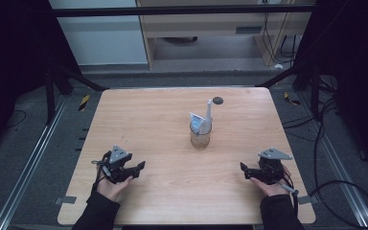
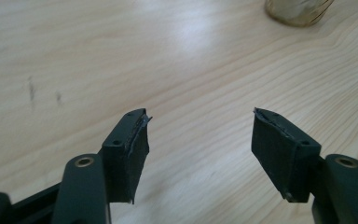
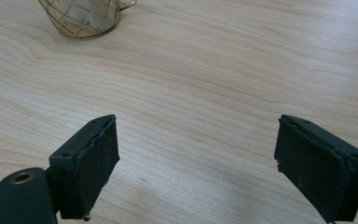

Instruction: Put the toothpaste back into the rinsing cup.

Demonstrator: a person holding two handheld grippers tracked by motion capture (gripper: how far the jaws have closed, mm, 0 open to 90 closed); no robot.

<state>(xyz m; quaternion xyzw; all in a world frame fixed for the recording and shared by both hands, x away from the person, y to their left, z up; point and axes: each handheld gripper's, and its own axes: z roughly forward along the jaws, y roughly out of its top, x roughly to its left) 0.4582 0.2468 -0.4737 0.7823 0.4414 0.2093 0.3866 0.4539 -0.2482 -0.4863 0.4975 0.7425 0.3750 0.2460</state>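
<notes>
I have both grippers low over the wooden table [image 1: 163, 129], one near each lower corner of the high view. My left gripper [image 1: 136, 169] sits at the lower left, the hand [image 1: 111, 184] behind it coming up from the bottom edge, its grey three-cornered plate on top and its jaws pointing right, toward the middle of the frame. In the left gripper view its jaws stand spread wide, with bare wood grain between the pads [image 2: 137, 156] and nothing caught in them. My right gripper [image 1: 246, 171] sits at the lower right of the high view, held in the other hand [image 1: 270, 184], jaws pointing left, toward the middle of the frame. In the right gripper view its jaws are released too, set far apart at the bottom corners of the frame, with plain tabletop between them.

The nearest thing to both is the gold wire-mesh cup [image 1: 201, 135], standing upright just right of the centre of the high view, well apart from either gripper and roughly between them, a little higher in the frame. A white tube and a blue-and-white packet [image 1: 198, 121] stick up out of it. The cup's base shows at the top right edge of the left gripper view [image 2: 298, 9] and at the upper left of the right gripper view [image 3: 81, 18].

A small dark round disc [image 1: 218, 100] lies on the table above the cup, near the far edge.
</notes>
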